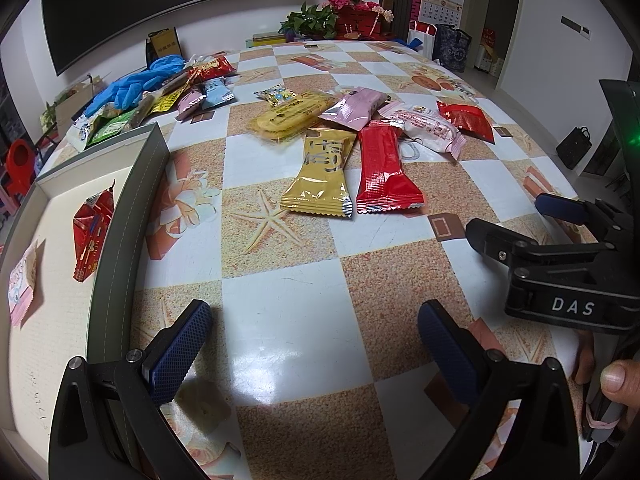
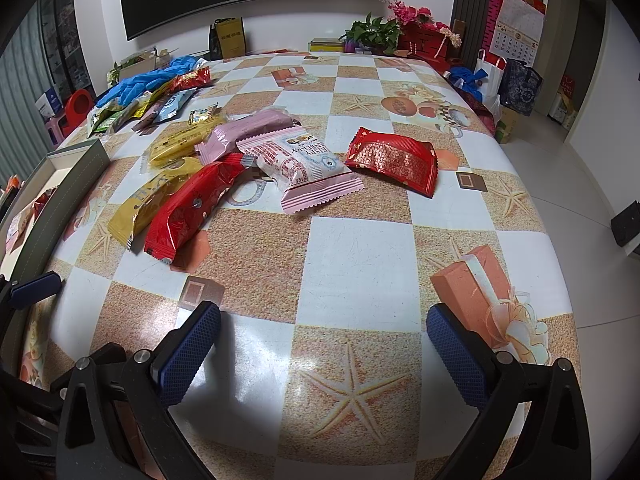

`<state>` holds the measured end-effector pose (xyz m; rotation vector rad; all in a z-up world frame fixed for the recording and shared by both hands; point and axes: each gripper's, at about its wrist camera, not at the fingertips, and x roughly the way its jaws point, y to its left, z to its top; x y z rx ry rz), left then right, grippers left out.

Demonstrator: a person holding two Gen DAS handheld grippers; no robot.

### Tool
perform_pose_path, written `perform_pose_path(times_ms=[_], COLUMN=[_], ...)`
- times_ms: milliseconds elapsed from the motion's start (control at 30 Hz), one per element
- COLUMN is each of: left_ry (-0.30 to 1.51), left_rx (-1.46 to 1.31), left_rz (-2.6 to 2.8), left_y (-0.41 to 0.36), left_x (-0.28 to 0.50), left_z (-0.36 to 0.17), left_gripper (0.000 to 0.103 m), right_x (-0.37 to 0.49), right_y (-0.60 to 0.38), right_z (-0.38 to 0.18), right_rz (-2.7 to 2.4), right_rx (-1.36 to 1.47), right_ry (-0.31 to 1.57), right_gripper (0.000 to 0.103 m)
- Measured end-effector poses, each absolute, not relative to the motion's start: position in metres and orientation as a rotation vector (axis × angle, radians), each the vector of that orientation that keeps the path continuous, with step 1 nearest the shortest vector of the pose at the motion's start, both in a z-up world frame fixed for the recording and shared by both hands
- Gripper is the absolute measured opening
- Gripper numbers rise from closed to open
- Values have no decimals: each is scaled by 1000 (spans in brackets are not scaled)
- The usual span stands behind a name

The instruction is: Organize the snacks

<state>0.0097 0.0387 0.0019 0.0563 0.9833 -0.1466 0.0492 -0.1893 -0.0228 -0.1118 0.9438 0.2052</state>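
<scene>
Snack packets lie loose in the middle of the checkered table [image 1: 280, 320]: a gold packet [image 1: 320, 172], a long red packet [image 1: 382, 172], a pink-white packet [image 2: 300, 164], a red foil packet [image 2: 394, 160], a plain pink packet [image 2: 248, 130] and a yellow packet [image 1: 288, 116]. A grey-rimmed box [image 1: 132, 208] at the left holds a red packet [image 1: 92, 232] and a pink packet [image 1: 22, 284]. My left gripper [image 1: 316, 344] is open over bare table beside the box. My right gripper [image 2: 324, 344] is open near the table's front edge, nothing between its fingers.
A second heap of snacks [image 1: 192, 92] with blue gloves [image 1: 136, 80] lies at the far left of the table. Flowers, a plant [image 2: 376, 32] and bags stand beyond the far edge. The right gripper's body [image 1: 560, 264] and a thumb [image 1: 618, 380] show in the left wrist view.
</scene>
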Motion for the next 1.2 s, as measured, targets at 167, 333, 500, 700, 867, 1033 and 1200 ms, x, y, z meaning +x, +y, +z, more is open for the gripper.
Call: perform_pose_path(times_ms=[167,333,500,700,867,1033,1200], left_ry=[984,984,984,984,985,985,998], left_rx=[56,56,55,56,55,55,56], left_rz=[-148,-150,-154,-154,-154,-154,-143], left_y=[38,39,40,39,40,40,38], left_x=[10,10,9,9,9,9,13], left_z=[2,2,2,2,2,2,2], left_gripper=[103,103,103,103,103,103,103], right_x=[49,49,49,49,49,49,49], right_y=[-189,-189,-189,-189,-189,-189,-189], right_z=[-23,-23,-23,-23,-23,-23,-23], right_rz=[204,205,205,205,205,205,205], right_rx=[-111,-112,-112,-112,-112,-112,-112], right_ry=[944,944,944,944,944,944,944], right_gripper=[103,103,103,103,103,103,103])
